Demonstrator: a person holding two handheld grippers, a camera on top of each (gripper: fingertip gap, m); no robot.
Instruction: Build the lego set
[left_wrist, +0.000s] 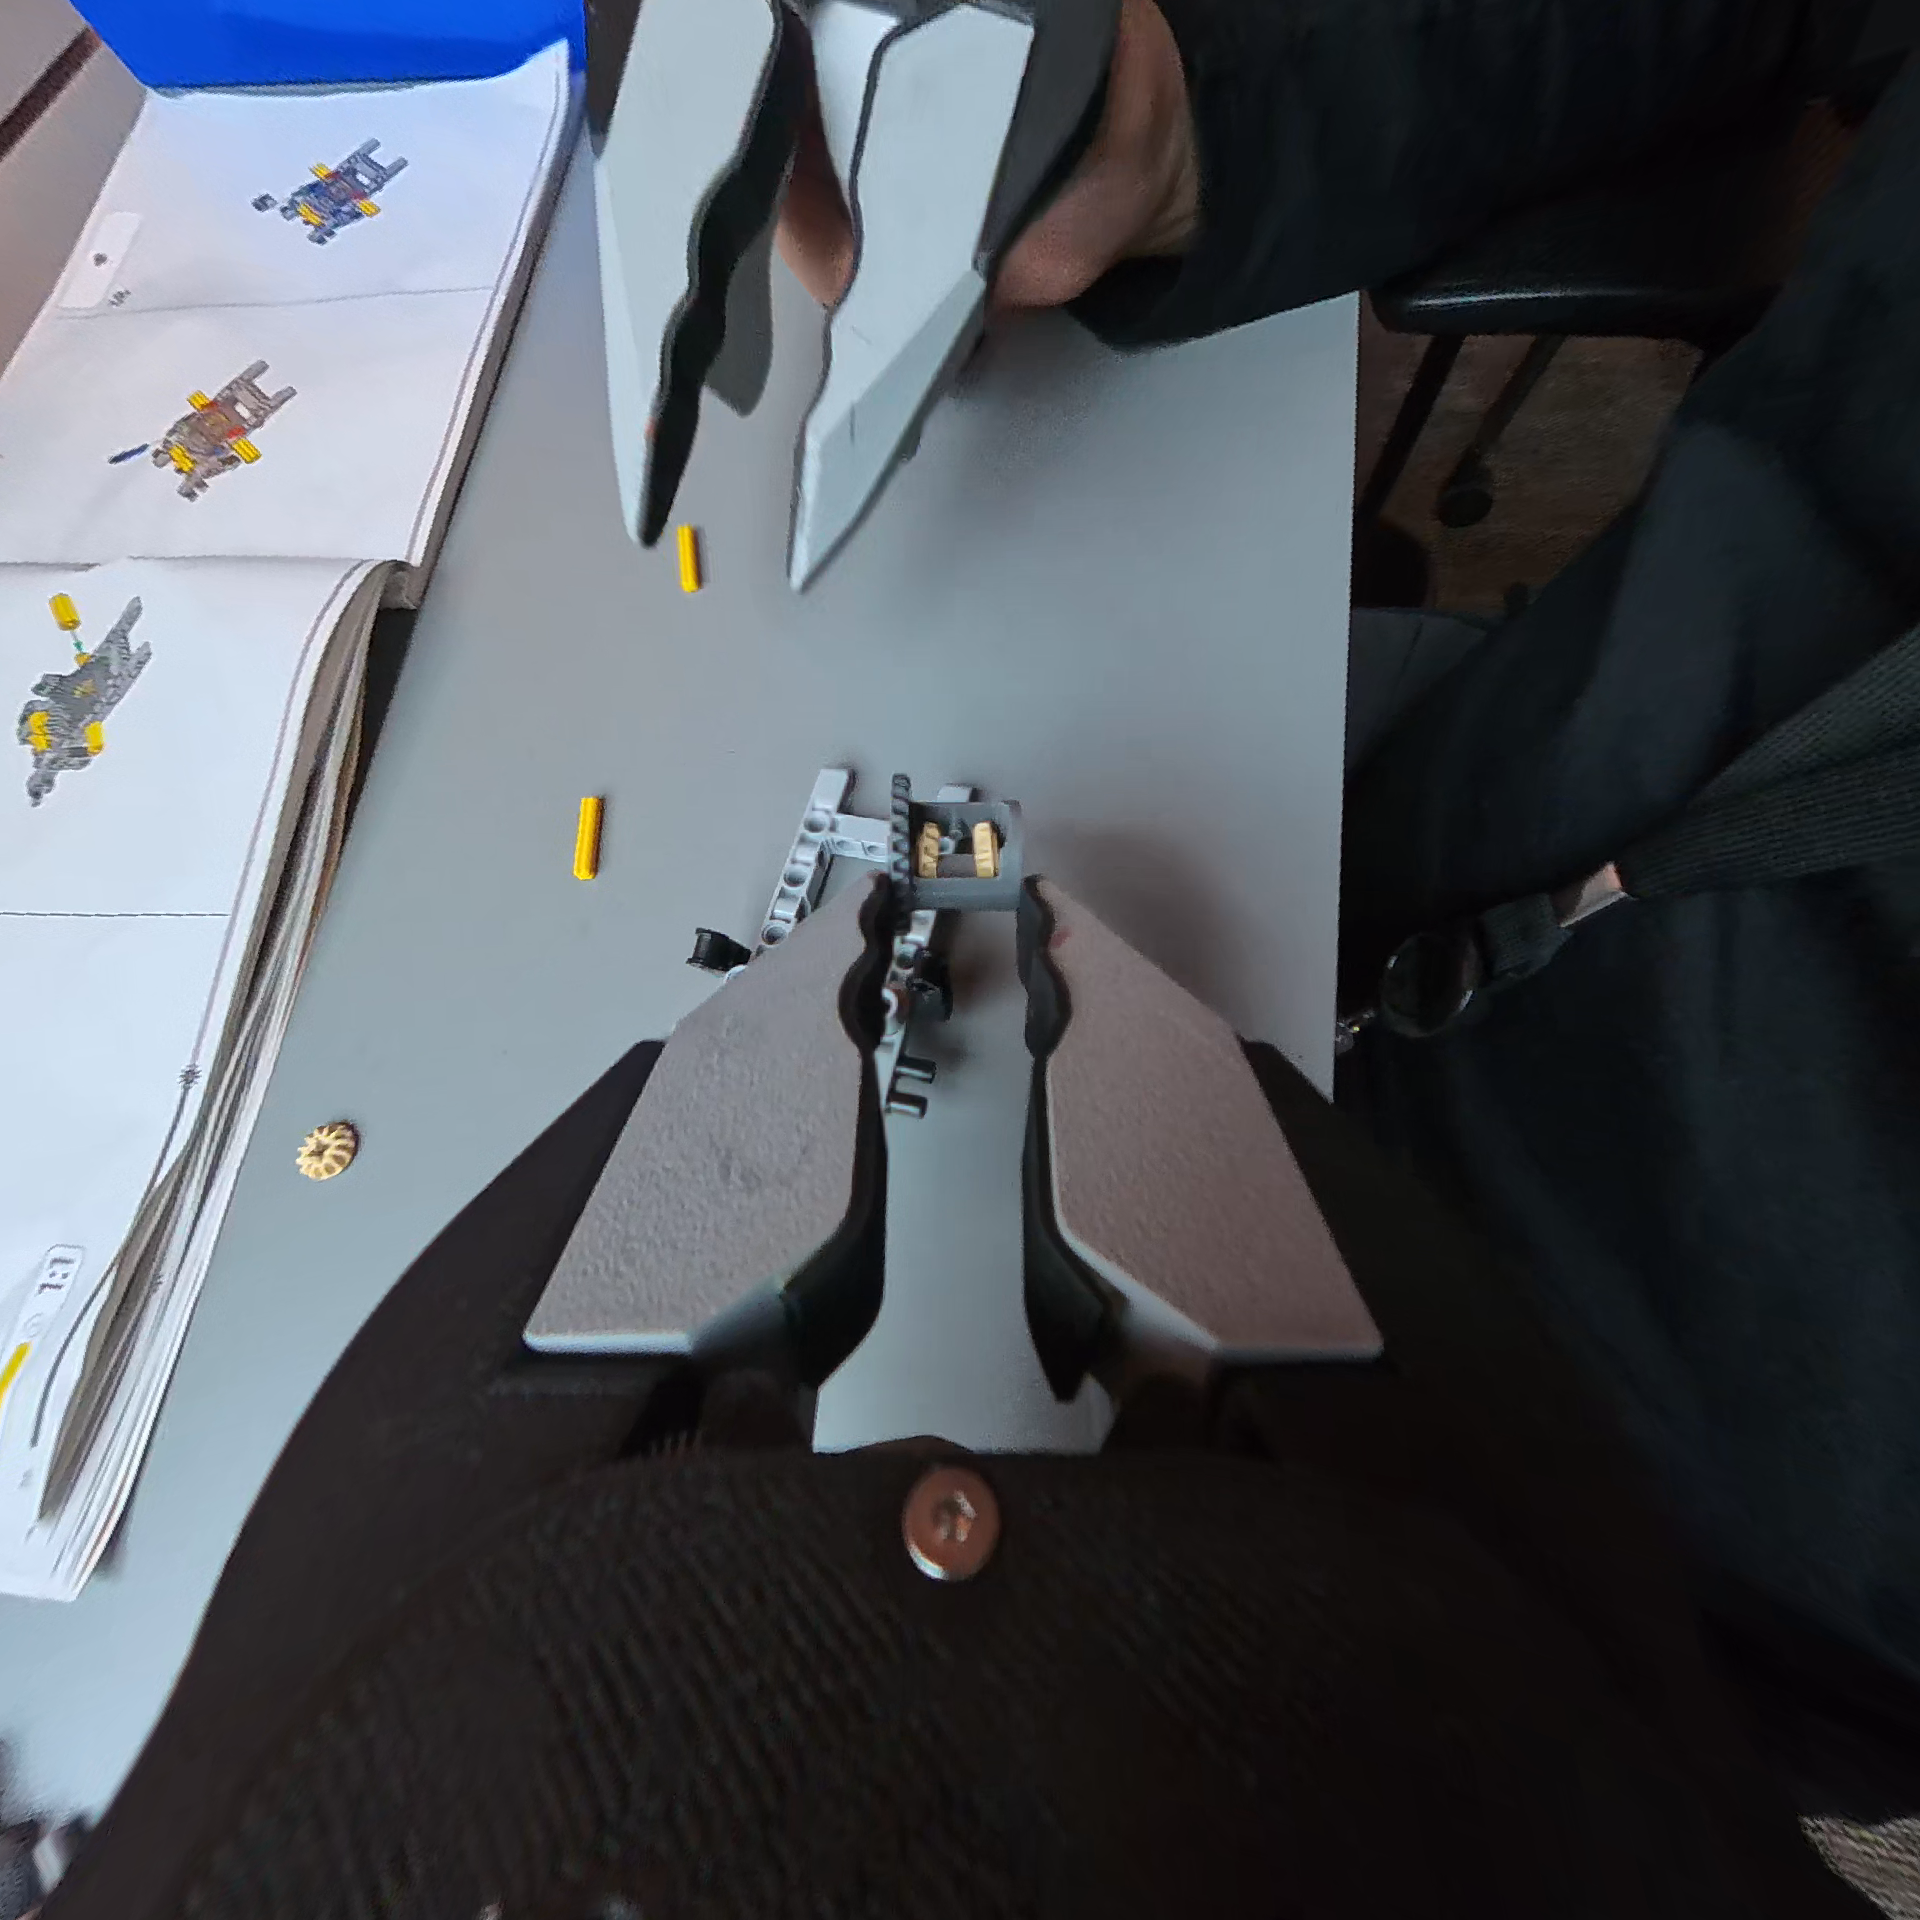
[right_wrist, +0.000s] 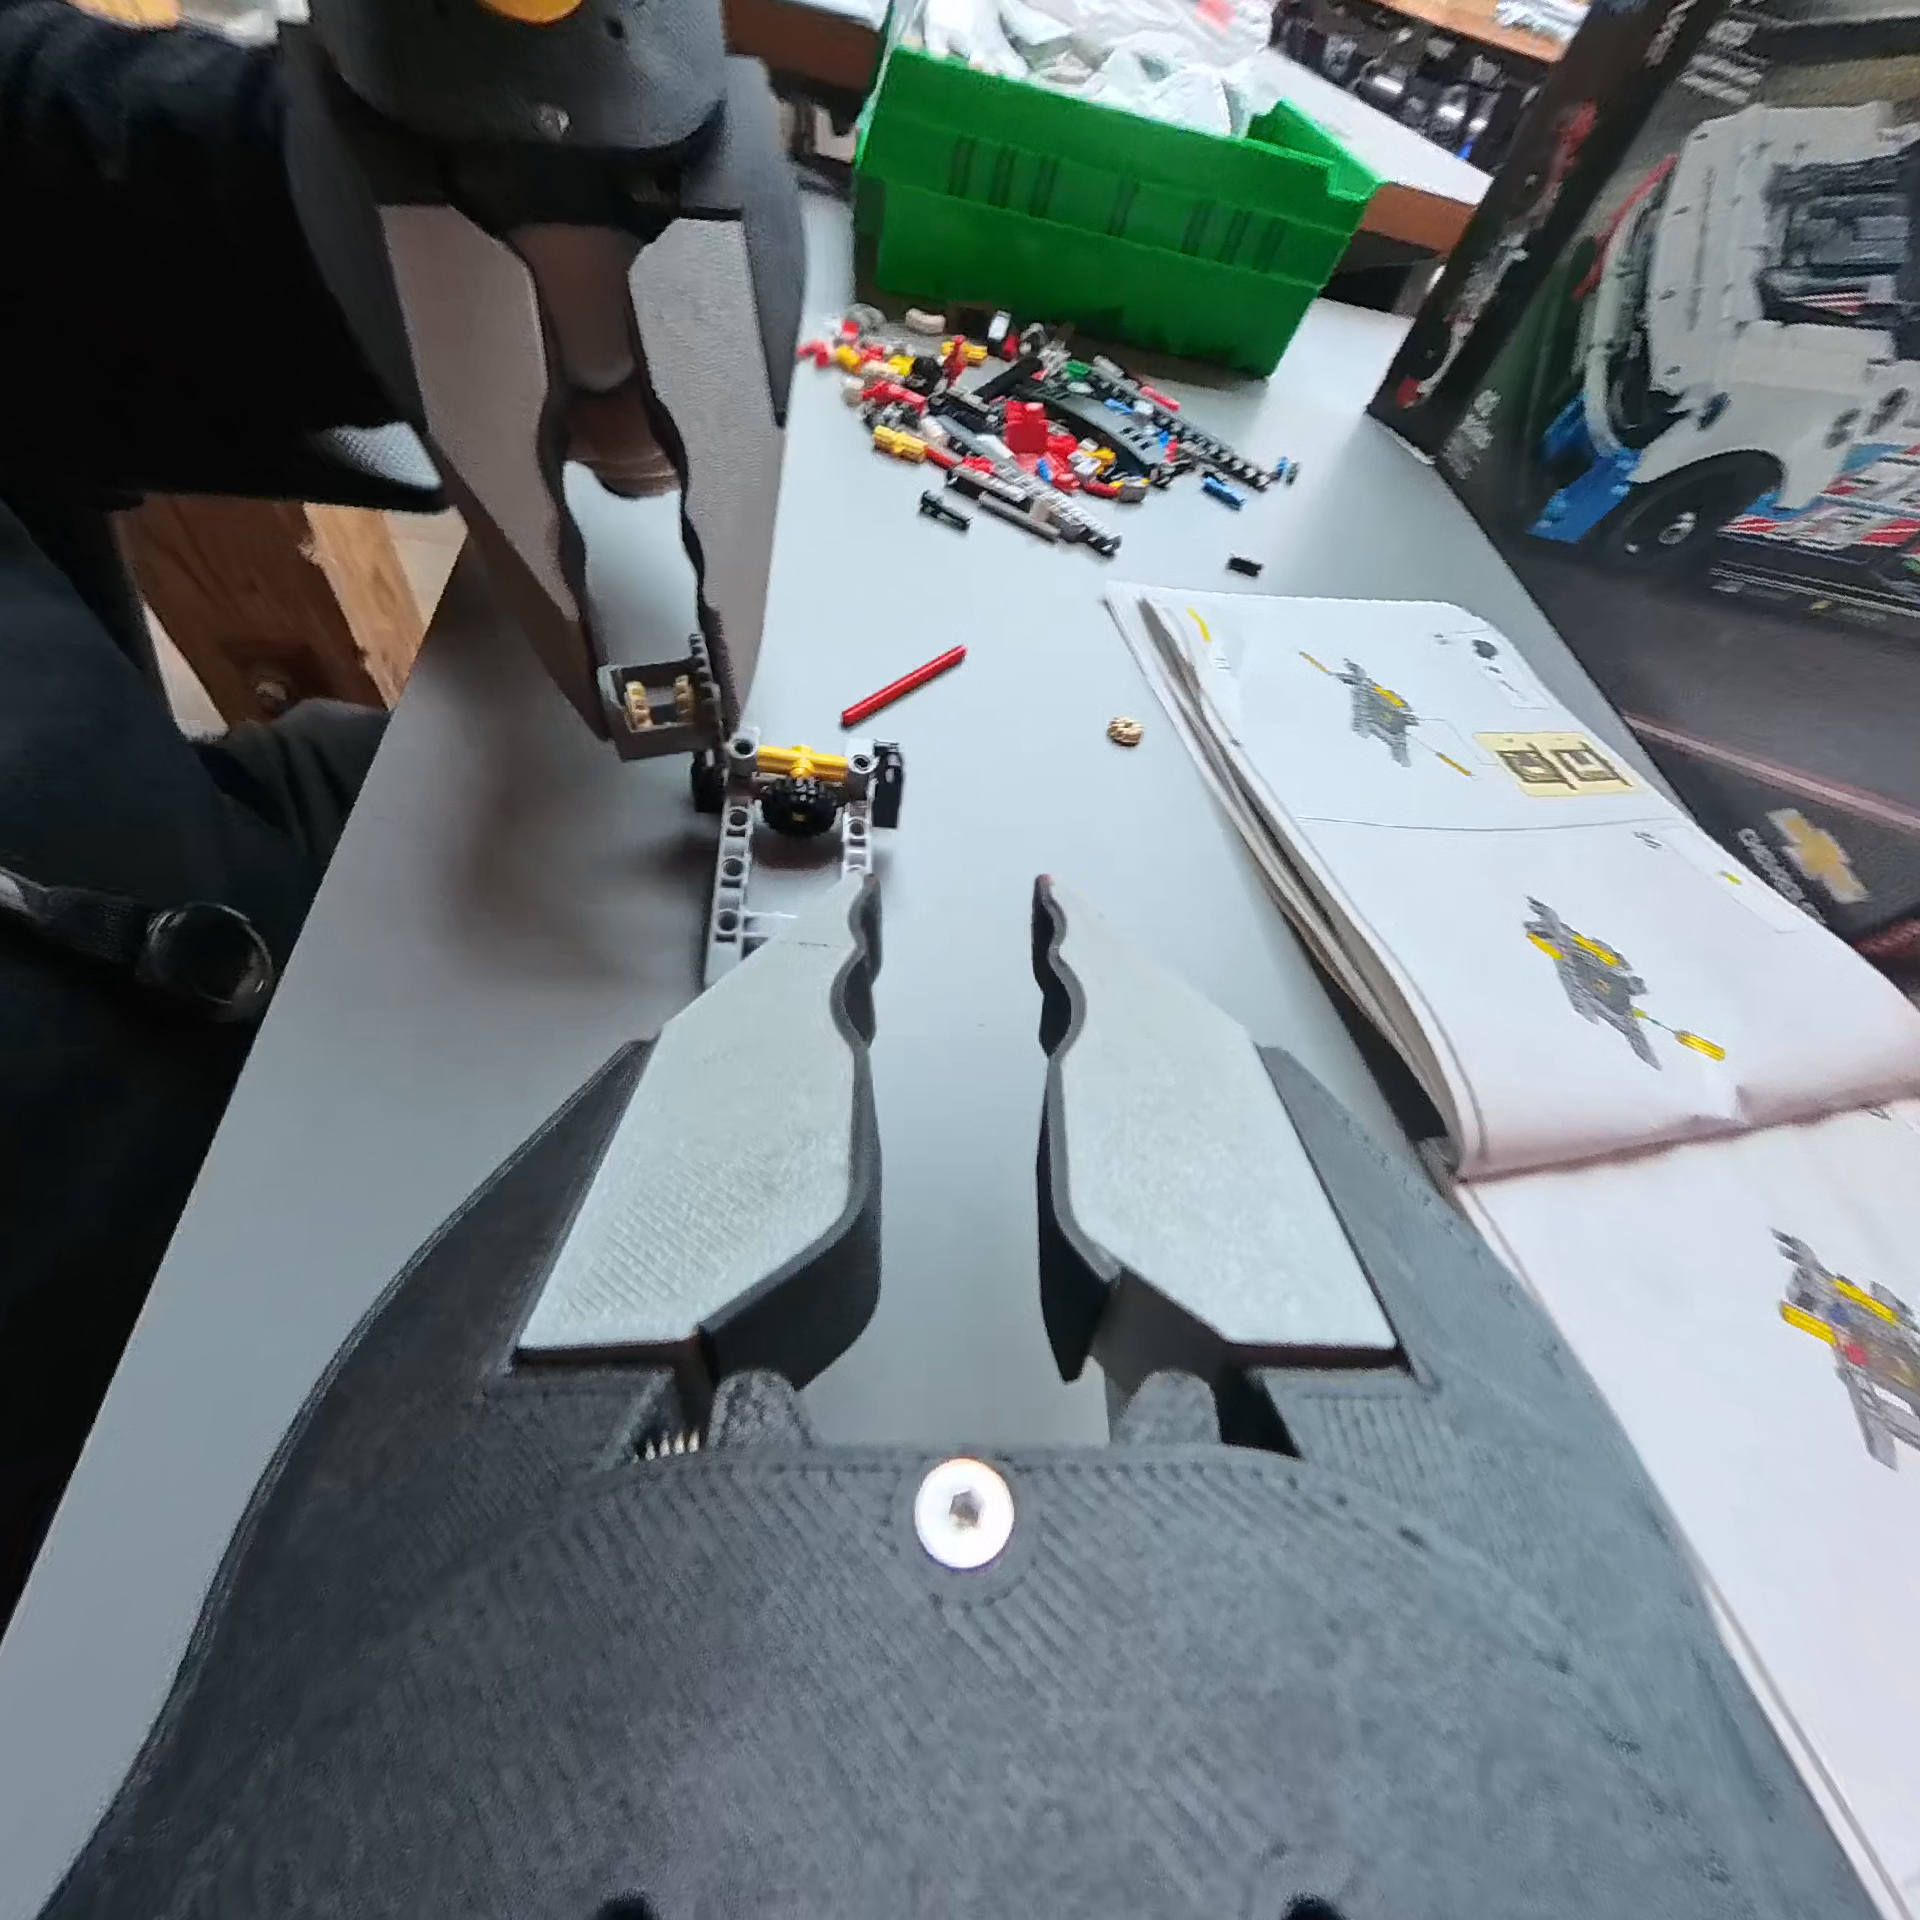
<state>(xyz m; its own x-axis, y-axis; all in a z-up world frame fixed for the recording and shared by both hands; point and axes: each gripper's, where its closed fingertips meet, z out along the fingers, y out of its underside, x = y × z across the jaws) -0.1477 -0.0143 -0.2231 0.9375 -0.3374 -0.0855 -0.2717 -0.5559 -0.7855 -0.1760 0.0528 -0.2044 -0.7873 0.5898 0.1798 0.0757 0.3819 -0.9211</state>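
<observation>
**Left gripper at the grey frame, right gripper free above the counter**

In the left wrist view the left gripper (left_wrist: 951, 888) fills the lower frame. Its jaws stand apart around the partly built grey lego frame (left_wrist: 831, 862); the toothed edge lies against the left jaw, but whether the right jaw touches the dark grey housing cannot be made out. Most of the frame's near end is hidden between and under the jaws. Its long axis runs up the frame, away from the camera, ending in a dark grey housing with two tan gears (left_wrist: 961, 847) at centre.

On the pale grey counter (left_wrist: 1143, 623), a tan bevel gear (left_wrist: 328, 1150) lies at lower left, beside the open white instruction booklet (left_wrist: 208, 520), which is cut off at the left edge. Two short yellow axle pieces follow: one at centre left (left_wrist: 588, 837), another (left_wrist: 688, 558) higher, between the tips of the right gripper (left_wrist: 727, 556), whose jaws are apart and hold nothing.

In the right wrist view, the right gripper's (right_wrist: 956, 894) own jaws gape over bare counter. Beyond, left of centre, the frame (right_wrist: 738, 862) shows a yellow cross-axle and black gear (right_wrist: 795, 784). A thin red axle rod (right_wrist: 902, 685) lies farther on, then a blurred heap of loose mixed-colour pieces (right_wrist: 1039, 436), a green plastic bin (right_wrist: 1101, 229) at top, and a printed set box (right_wrist: 1714, 364), cut off at upper right.
</observation>
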